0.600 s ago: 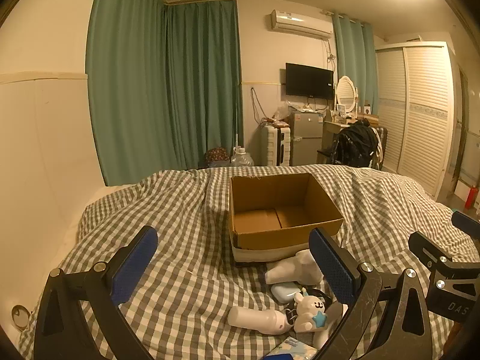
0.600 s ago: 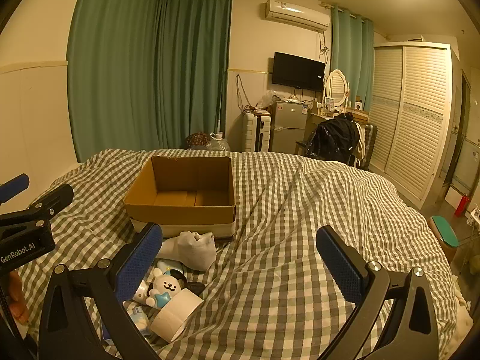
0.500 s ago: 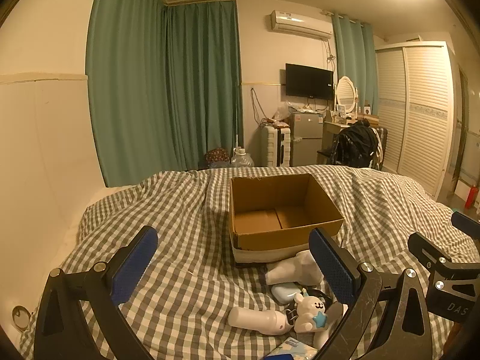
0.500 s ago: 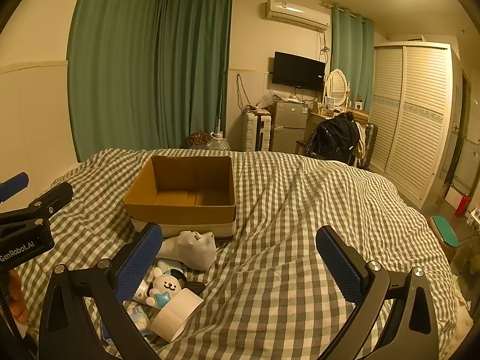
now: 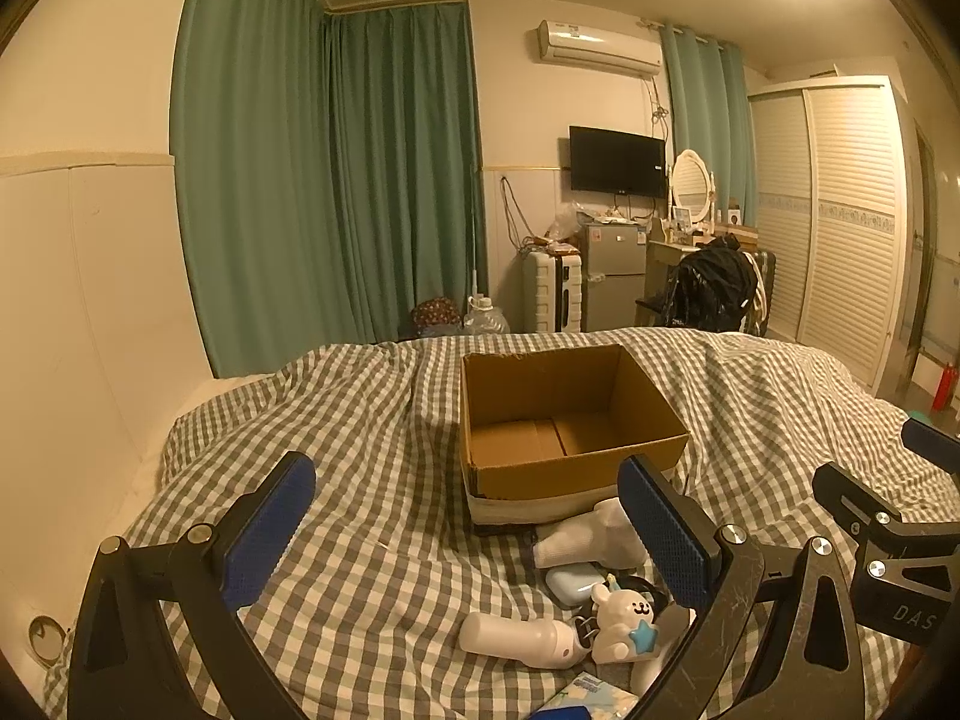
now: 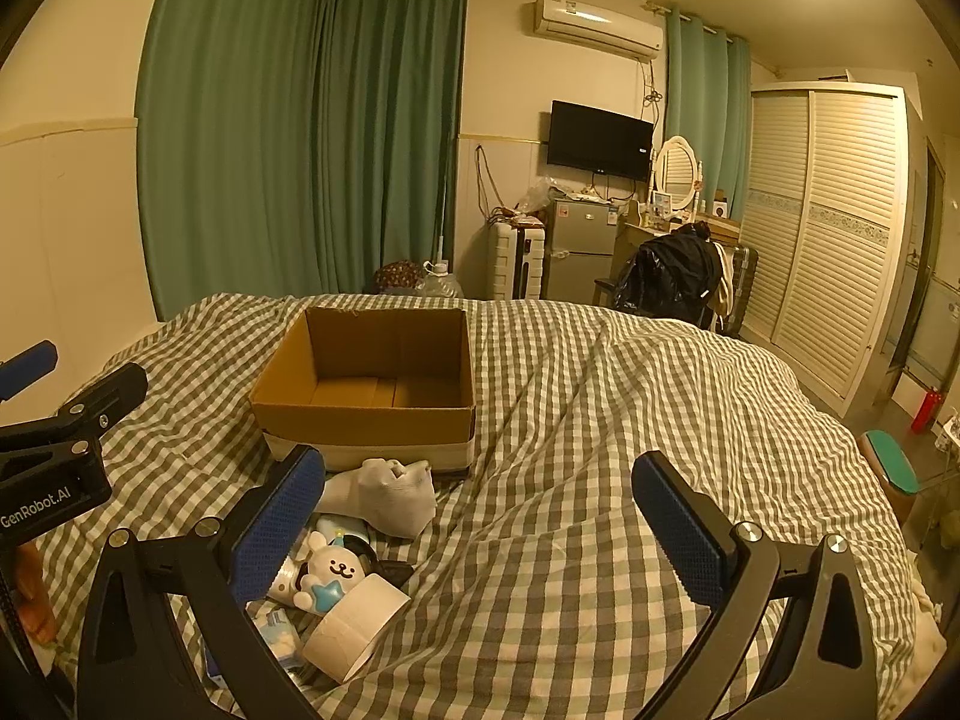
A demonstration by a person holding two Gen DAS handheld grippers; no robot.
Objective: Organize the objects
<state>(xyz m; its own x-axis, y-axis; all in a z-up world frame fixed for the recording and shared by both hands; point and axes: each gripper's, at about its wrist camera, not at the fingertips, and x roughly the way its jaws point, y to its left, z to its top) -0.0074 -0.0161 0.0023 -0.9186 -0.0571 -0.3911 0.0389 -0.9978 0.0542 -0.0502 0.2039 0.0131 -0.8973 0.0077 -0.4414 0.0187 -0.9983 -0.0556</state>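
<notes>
An open, empty cardboard box (image 5: 564, 420) (image 6: 372, 384) stands on the checked bed cover. In front of it lie a white sock bundle (image 5: 591, 543) (image 6: 384, 495), a pale blue case (image 5: 573, 582), a white bottle (image 5: 516, 639), a white bunny toy with a blue star (image 5: 621, 624) (image 6: 330, 576), a roll of white tape (image 6: 354, 624) and a tissue pack (image 5: 591, 699). My left gripper (image 5: 468, 531) is open and empty, above the bed left of the pile. My right gripper (image 6: 480, 531) is open and empty, to the right of the pile.
The checked bed (image 6: 600, 450) stretches wide to the right. A wall (image 5: 72, 330) runs along the bed's left side. Beyond the bed are green curtains (image 5: 336, 180), a small fridge (image 6: 579, 252), a chair with a black jacket (image 6: 672, 270) and a louvred wardrobe (image 6: 828, 228).
</notes>
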